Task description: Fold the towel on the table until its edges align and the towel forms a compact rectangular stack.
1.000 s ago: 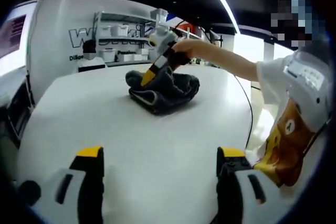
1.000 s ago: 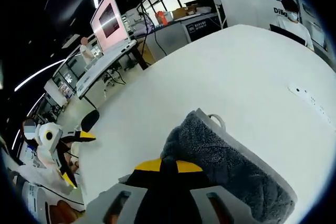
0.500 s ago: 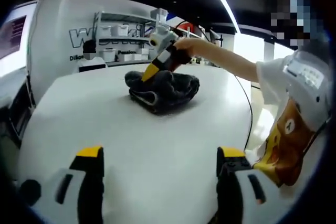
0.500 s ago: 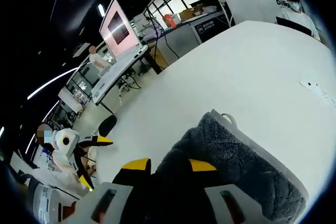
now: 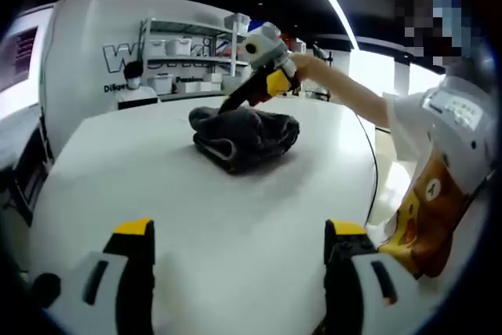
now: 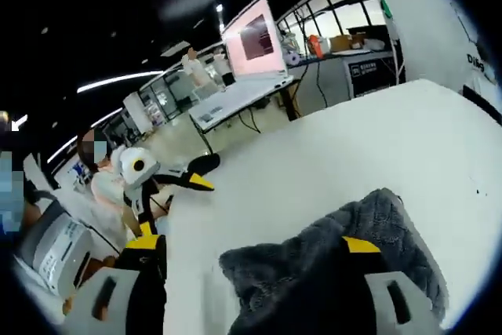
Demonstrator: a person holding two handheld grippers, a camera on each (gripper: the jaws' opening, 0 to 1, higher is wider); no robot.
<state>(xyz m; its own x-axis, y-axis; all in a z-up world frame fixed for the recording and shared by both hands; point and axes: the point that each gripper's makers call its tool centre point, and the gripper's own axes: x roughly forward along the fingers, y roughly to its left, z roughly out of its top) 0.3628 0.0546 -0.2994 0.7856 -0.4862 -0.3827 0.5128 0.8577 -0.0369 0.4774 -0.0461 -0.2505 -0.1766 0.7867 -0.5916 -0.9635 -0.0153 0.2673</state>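
Towel [image 5: 245, 137] sits mid-table [image 5: 196, 217], bunched, edges not aligned. Right gripper [image 5: 249, 93] jaws spread wide, empty, just above the towel. Left gripper [image 5: 235, 272] jaws wide open, empty, near the table's near edge. Risk: the loose fold springs back, or a one-sided regrab drags the stack skewed.

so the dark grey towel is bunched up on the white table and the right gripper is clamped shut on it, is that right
Not quite. The dark grey towel is bunched up on the white table, but the right gripper is not clamped shut on it. The right gripper view shows its jaws spread wide apart, with the towel lying loose between and beneath them. The left gripper view shows that gripper lifted just above the towel.
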